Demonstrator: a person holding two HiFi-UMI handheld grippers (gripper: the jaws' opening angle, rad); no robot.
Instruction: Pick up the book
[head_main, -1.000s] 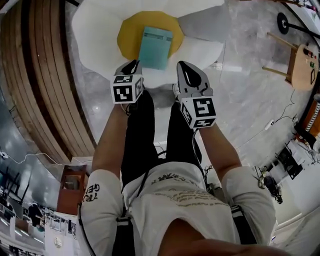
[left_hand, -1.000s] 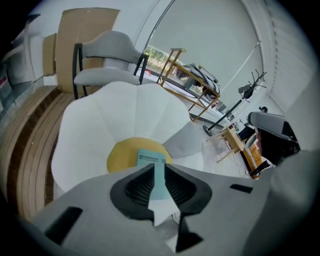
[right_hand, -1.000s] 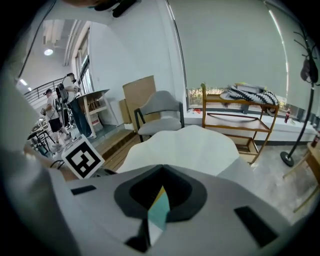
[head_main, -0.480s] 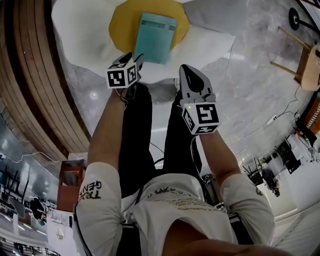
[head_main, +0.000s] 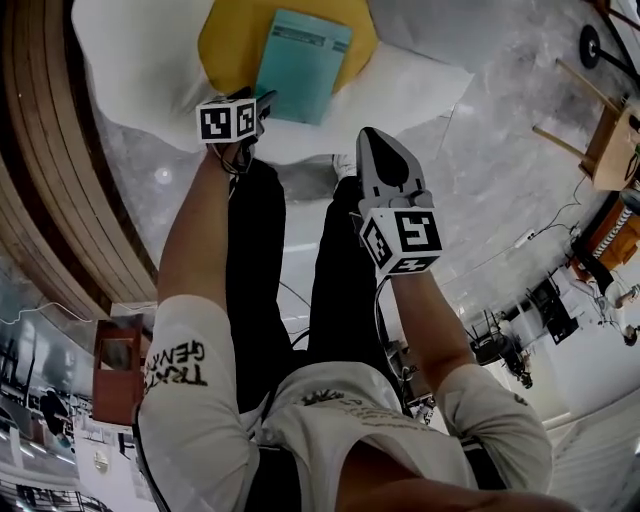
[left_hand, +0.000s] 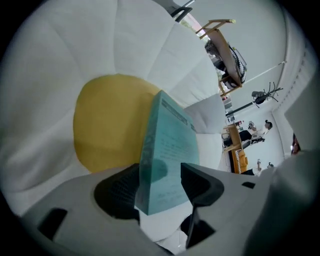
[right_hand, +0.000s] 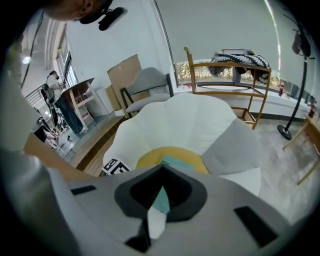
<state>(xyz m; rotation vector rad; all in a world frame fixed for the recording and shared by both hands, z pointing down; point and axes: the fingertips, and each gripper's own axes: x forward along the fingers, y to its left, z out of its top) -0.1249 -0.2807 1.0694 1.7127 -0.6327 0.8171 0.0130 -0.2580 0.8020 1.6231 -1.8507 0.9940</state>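
A teal book (head_main: 300, 62) lies flat on the yellow middle of a white flower-shaped cushion (head_main: 130, 70). My left gripper (head_main: 262, 100) is at the book's near left corner. In the left gripper view the book (left_hand: 170, 150) reaches in between the jaws of the left gripper (left_hand: 160, 181), which are opening; a gap shows beside the right pad (left_hand: 200, 184). My right gripper (head_main: 368, 140) hangs nearer to me, right of the book and apart from it, tips together and empty. In the right gripper view, a strip of the book (right_hand: 176, 163) shows past the right gripper (right_hand: 161, 170).
Curved wooden steps (head_main: 50, 170) run along the left. Marble floor (head_main: 480, 180) spreads to the right, with a wooden chair (head_main: 610, 140) at its edge. A grey petal (right_hand: 230, 145), a wooden rack (right_hand: 225, 67) and a grey chair (right_hand: 145, 92) stand beyond the cushion.
My left gripper has gone down to the book's near corner and its jaws have come apart around it. The right gripper has sunk a little.
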